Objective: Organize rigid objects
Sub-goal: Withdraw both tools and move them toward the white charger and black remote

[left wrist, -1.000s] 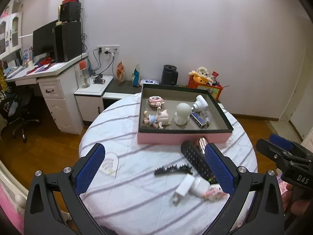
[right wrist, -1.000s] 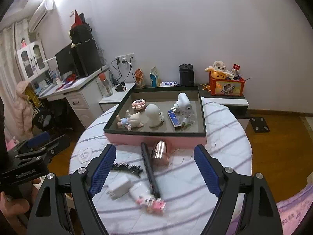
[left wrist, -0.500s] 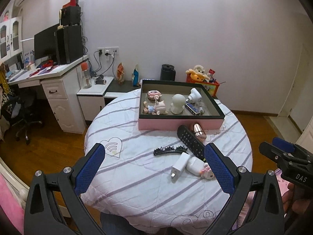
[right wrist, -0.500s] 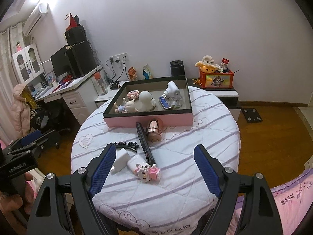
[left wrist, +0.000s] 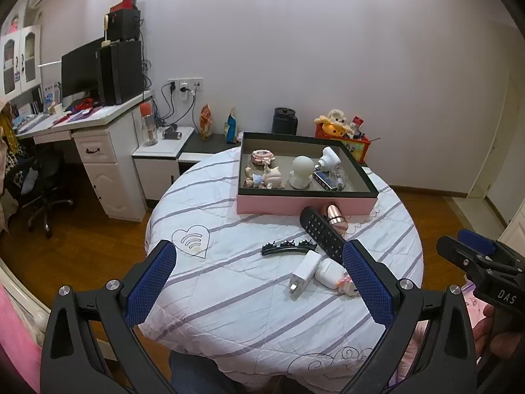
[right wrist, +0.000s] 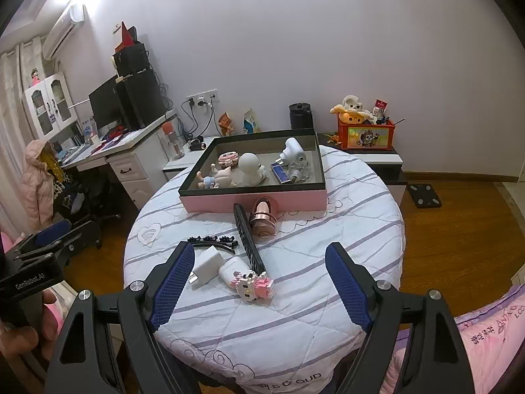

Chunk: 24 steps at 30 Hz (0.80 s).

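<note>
A pink box with a dark rim stands at the far side of a round table and holds small figurines, a white plug and a blue case. In front of it lie a black remote, a rose-gold cylinder, a black hair clip, a white charger, a white earbud case and a pink block toy. My left gripper and right gripper hang open and empty over the table's near edge.
The table wears a white cloth with purple stripes. A white desk with a monitor stands at the left, with a low cabinet and an orange toy box by the wall. Pink bedding lies at the right.
Both grippers have drawn back from the table, so the box and loose objects look smaller and farther. Nothing on the table has moved, and both pairs of jaws stay open.
</note>
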Each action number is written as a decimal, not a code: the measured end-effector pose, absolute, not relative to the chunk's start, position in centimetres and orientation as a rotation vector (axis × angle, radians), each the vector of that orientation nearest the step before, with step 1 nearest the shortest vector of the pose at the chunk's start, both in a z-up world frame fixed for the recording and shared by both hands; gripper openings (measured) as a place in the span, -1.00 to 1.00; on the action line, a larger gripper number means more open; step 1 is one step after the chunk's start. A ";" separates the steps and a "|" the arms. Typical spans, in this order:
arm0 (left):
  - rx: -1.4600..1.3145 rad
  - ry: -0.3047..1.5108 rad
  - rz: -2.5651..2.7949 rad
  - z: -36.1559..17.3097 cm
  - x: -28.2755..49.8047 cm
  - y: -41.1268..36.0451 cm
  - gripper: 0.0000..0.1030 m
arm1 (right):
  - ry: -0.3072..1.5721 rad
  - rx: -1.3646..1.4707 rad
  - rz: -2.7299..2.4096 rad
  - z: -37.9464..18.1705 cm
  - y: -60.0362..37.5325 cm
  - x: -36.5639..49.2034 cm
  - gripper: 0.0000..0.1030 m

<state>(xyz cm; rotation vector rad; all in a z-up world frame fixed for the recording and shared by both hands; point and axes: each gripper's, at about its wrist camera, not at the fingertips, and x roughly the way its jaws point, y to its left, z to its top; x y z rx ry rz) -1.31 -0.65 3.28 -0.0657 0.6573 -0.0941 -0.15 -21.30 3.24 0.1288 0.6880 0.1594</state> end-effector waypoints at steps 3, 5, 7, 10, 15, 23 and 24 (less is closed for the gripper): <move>-0.065 0.669 -0.094 2.8 -1.3 -0.6 0.99 | 0.693 0.130 0.155 3.1 -21.4 -0.1 0.62; -0.065 0.680 -0.095 2.4 -1.3 -0.6 0.99 | 0.698 0.130 0.152 3.0 -21.5 0.0 0.62; -0.064 0.695 -0.097 1.9 -1.1 -0.7 0.99 | 0.706 0.133 0.148 2.7 -21.6 0.1 0.62; -0.061 0.714 -0.098 1.2 -0.8 -0.8 0.99 | 0.715 0.133 0.146 2.5 -21.7 0.3 0.62; -0.051 0.735 -0.105 0.4 -0.3 -1.2 0.99 | 0.726 0.135 0.148 2.1 -21.7 0.7 0.62; -0.020 0.803 -0.127 -2.1 1.0 -2.4 0.99 | 0.753 0.141 0.146 1.1 -22.0 1.6 0.62; -0.019 0.813 -0.131 -2.5 1.3 -2.6 0.99 | 0.755 0.140 0.146 1.0 -22.0 1.6 0.62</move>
